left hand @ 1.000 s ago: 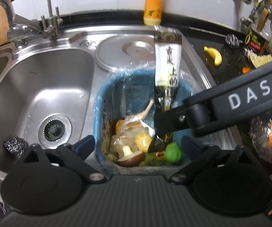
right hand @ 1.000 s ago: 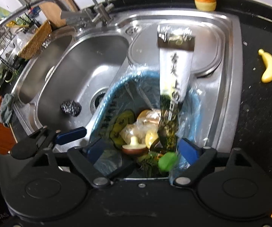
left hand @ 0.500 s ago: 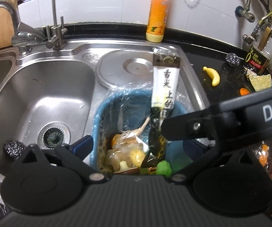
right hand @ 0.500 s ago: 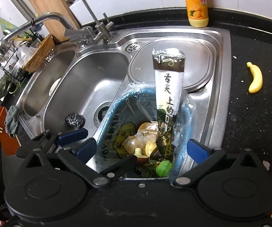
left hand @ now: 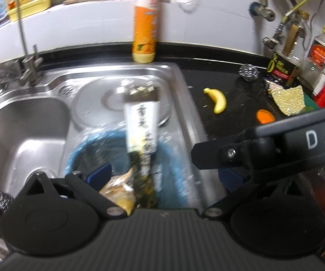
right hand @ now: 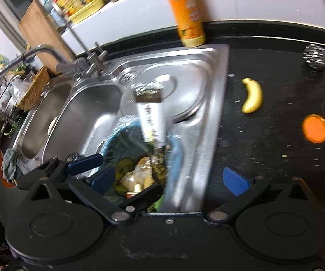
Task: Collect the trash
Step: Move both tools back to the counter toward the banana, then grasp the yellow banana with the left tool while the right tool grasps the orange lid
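Both hand-held grippers, left and right, spread wide, empty; tall wrapper upright in blue bin.

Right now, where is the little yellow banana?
The banana lies on the black counter, right of the sink in both views, between the steel scrubber and the orange lid.

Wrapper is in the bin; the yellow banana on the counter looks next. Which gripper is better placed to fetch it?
Probably the right gripper. Its jaws stand open and empty, and the banana lies on the black counter on its side, beyond the sink's edge. The left gripper sits over the blue bin.
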The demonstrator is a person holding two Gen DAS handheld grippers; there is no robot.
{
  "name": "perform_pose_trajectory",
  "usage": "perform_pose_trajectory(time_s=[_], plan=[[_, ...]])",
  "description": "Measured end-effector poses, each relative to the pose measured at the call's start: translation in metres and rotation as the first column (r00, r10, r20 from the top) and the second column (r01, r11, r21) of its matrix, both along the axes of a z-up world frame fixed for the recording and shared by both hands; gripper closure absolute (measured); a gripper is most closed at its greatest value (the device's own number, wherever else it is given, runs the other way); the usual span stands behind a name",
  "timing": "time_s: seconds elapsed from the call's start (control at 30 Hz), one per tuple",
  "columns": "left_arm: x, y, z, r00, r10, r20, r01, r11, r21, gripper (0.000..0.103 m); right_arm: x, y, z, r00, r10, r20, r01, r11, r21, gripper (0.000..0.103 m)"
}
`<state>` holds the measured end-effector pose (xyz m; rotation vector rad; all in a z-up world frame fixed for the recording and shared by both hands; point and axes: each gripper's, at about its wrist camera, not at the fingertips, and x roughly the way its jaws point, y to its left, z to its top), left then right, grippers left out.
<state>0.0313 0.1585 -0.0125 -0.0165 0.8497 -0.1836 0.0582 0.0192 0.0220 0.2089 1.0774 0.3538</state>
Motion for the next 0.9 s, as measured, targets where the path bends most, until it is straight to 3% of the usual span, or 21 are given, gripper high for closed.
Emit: perform_pose_trajectory(time_s=[0.4,0.6,0.9], plan=[[0.043,-0.068,0.006,0.998,-0.065,0.017,0.064,0.998,0.015,0.0,0.01,-0.099,0.001,0.987,-0.158,0.029,0.158,0.987,0.008,0.0],[0.069,-0.091,-0.003,0.997,-0.076,0.01,0.076,0.996,0.05,0.0,0.013,-0.15,-0.013,0.967,-0.237,0.095,0.24,0.971,-0.023,0.0],[0.111,-0.1,-0.018,0.998,-0.056,-0.017,0.057,0.994,0.094,0.001,0.027,-0.178,-0.038,0.964,-0.24,0.116,0.246,0.968,-0.044,0.015]])
